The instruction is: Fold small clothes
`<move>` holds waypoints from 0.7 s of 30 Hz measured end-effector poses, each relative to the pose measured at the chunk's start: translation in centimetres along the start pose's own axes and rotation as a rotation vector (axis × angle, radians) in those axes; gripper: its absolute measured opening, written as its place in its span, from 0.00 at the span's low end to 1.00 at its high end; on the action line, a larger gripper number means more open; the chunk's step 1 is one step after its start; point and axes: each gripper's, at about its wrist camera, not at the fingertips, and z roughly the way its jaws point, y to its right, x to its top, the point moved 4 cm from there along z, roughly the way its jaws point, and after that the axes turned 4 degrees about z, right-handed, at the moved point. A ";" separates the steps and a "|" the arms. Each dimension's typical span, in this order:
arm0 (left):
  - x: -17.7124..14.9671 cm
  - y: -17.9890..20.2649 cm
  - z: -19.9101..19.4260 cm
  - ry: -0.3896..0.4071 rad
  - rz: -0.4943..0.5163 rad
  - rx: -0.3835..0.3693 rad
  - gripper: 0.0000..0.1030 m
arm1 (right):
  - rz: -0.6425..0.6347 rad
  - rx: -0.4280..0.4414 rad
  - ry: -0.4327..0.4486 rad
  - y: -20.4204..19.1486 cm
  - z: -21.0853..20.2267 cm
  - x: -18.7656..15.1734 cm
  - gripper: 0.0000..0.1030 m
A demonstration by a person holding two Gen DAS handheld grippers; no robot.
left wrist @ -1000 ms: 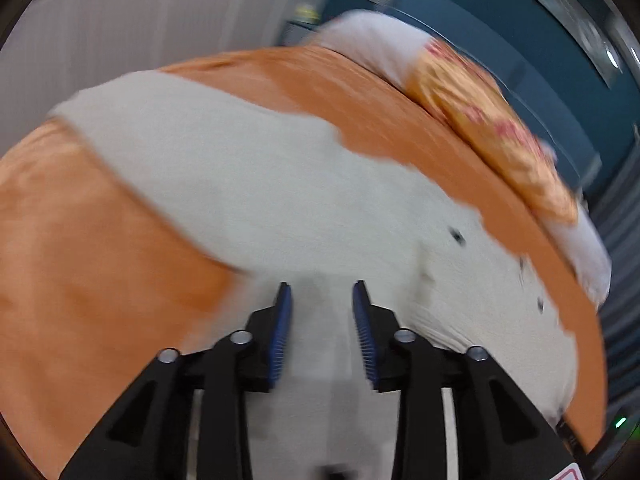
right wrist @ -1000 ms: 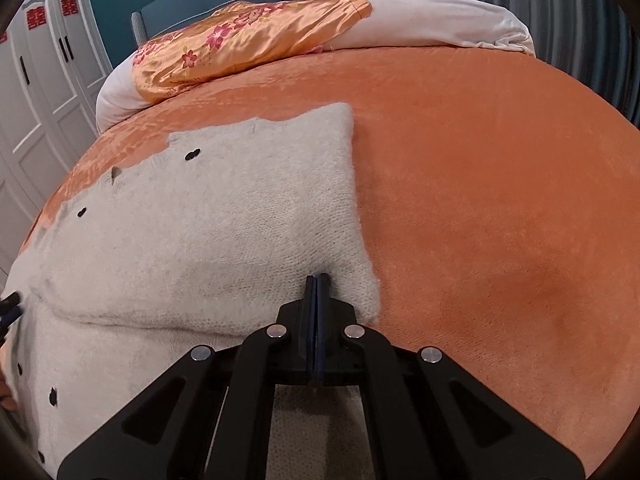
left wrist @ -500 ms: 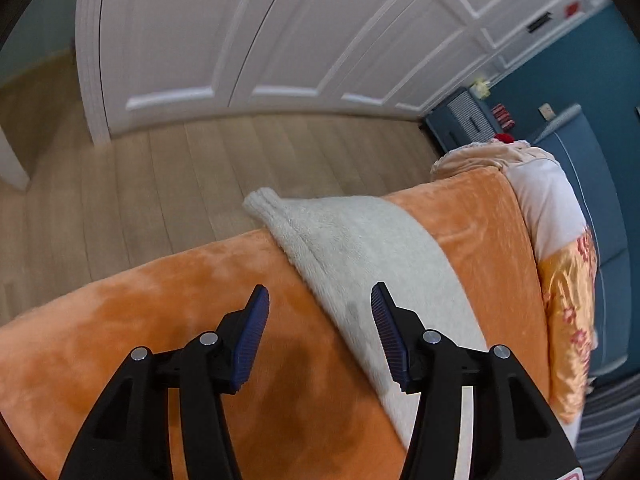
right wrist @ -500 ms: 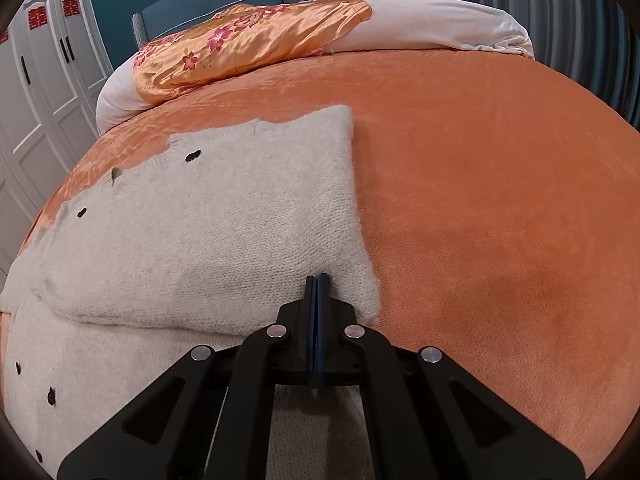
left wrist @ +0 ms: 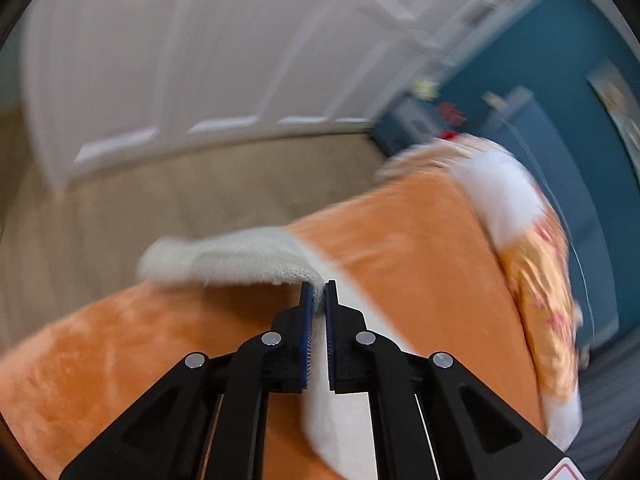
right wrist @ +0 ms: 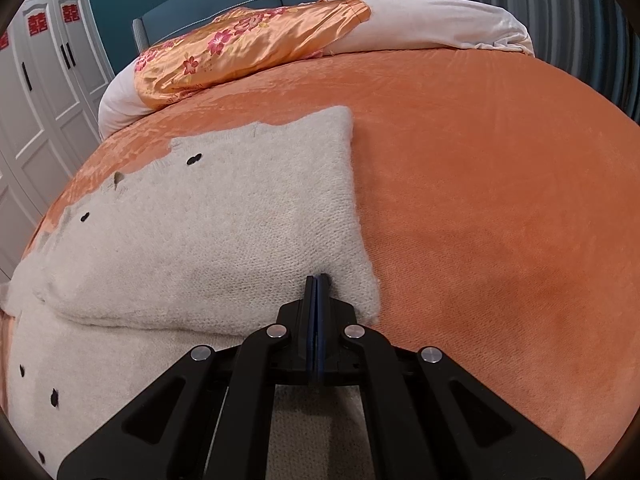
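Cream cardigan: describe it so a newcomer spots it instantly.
Start at the bed with the orange blanket. On its left half lies the cardigan, folded flat, below the floral quilt. It is the only fuzzy cream knit there, dotted with small dark buttons.

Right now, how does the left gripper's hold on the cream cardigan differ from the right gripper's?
The left gripper pinches a sleeve-like strip of the cream cardigan at the bed's edge, with fabric showing between its pads; the right gripper is fully shut at the folded body's near corner, with no gap. The left view is motion-blurred; the right view is sharp. Both are shut over the orange blanket.
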 end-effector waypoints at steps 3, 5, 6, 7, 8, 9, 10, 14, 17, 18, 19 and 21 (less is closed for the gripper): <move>-0.9 8.3 -3.4 0.040 0.162 -0.116 0.00 | 0.009 0.013 0.001 0.3 0.0 0.0 0.00; -3.2 15.3 -6.4 0.071 0.301 -0.224 0.00 | 0.015 0.020 0.001 0.3 0.0 0.0 0.00; -4.7 18.2 -7.8 0.085 0.367 -0.265 0.00 | 0.017 0.023 0.002 0.4 0.0 0.1 0.00; -6.7 21.1 -9.2 0.092 0.432 -0.315 0.00 | 0.019 0.025 0.002 0.4 0.0 0.1 0.00; -9.1 23.8 -10.3 0.089 0.493 -0.362 0.00 | 0.023 0.029 0.003 0.4 0.0 0.1 0.00; -12.6 27.1 -11.4 0.068 0.562 -0.425 0.00 | 0.025 0.032 0.004 0.4 0.0 0.1 0.00; -15.9 29.3 -11.7 0.028 0.611 -0.480 0.00 | 0.027 0.034 0.004 0.5 0.0 0.1 0.00; -31.0 33.5 -10.5 -0.196 0.786 -0.545 0.00 | 0.043 0.053 0.003 0.7 -0.1 0.1 0.00; -39.6 31.6 -7.3 -0.415 0.770 -0.499 0.03 | 0.057 0.072 0.001 1.0 -0.1 0.1 0.00; -40.8 30.2 -6.4 -0.450 0.742 -0.467 0.03 | 0.064 0.080 0.000 1.0 -0.1 0.1 0.00; -40.9 28.9 -5.9 -0.457 0.707 -0.445 0.04 | 0.067 0.084 -0.001 1.1 -0.1 0.1 0.00; -38.6 26.6 -4.9 -0.437 0.636 -0.377 0.09 | 0.074 0.095 -0.001 1.2 -0.1 0.1 0.00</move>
